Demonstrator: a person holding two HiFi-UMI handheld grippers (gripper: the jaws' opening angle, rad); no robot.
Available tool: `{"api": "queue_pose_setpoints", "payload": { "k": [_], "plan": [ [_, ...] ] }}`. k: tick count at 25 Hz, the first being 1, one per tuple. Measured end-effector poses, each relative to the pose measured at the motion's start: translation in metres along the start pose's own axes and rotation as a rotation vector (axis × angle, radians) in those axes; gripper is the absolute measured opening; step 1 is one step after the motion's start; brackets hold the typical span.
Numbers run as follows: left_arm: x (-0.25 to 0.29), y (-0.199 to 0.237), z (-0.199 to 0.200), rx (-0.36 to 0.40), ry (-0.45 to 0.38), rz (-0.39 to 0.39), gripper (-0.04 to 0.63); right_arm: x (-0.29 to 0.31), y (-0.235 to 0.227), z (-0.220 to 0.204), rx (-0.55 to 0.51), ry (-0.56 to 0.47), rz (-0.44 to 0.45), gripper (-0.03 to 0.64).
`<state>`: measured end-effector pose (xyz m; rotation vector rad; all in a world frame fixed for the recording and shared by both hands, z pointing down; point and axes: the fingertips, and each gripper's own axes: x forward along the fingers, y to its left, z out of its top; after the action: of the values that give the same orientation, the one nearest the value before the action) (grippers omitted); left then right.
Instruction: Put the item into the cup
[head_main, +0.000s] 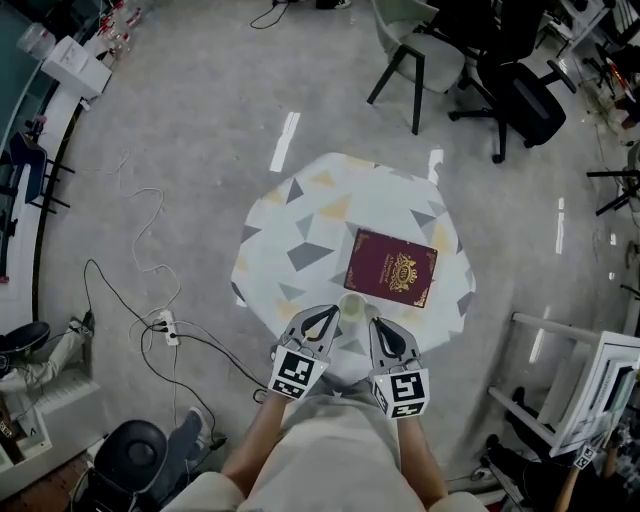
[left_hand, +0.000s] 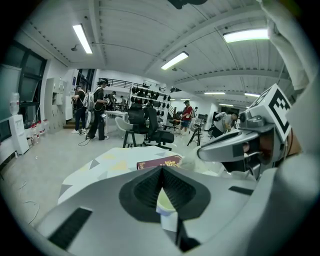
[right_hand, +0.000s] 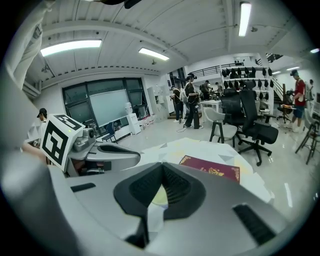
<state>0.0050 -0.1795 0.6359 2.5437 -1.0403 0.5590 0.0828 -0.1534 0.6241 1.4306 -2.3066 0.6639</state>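
Our left claw (head_main: 326, 316) and right claw (head_main: 379, 325) are both pressed together, holding nothing. The cup (head_main: 351, 306) sits between their tips, near the table's (head_main: 300, 225) near edge. A dark red book (head_main: 391, 267) lies just beyond it.

A glossy grey floor (head_main: 200, 170) reflects the ceiling's strip lights (left_hand: 83, 38), and loose cables (head_main: 150, 215) trail to a power strip (head_main: 167, 327) left of the bench (head_main: 300, 225) (its cover is white with grey and yellow triangles). Black office chairs (head_main: 520, 95) and a pale chair (head_main: 420, 50) stand beyond it. A white rack (head_main: 590, 385) stands to the right, and large windows (right_hand: 107, 106) line one wall.
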Motion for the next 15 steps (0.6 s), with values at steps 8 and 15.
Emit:
{"api": "queue_pose_setpoints", "payload": {
  "k": [8,15],
  "plan": [
    [0.007,0.000,-0.013,-0.009,0.021,-0.014,0.012,0.013,0.003,-0.015,0.011,0.029,0.015,0.006],
    [0.013,0.001,-0.025,-0.015,0.046,-0.024,0.012,0.025,0.006,-0.026,0.028,0.057,0.035,0.006]
  ]
}}
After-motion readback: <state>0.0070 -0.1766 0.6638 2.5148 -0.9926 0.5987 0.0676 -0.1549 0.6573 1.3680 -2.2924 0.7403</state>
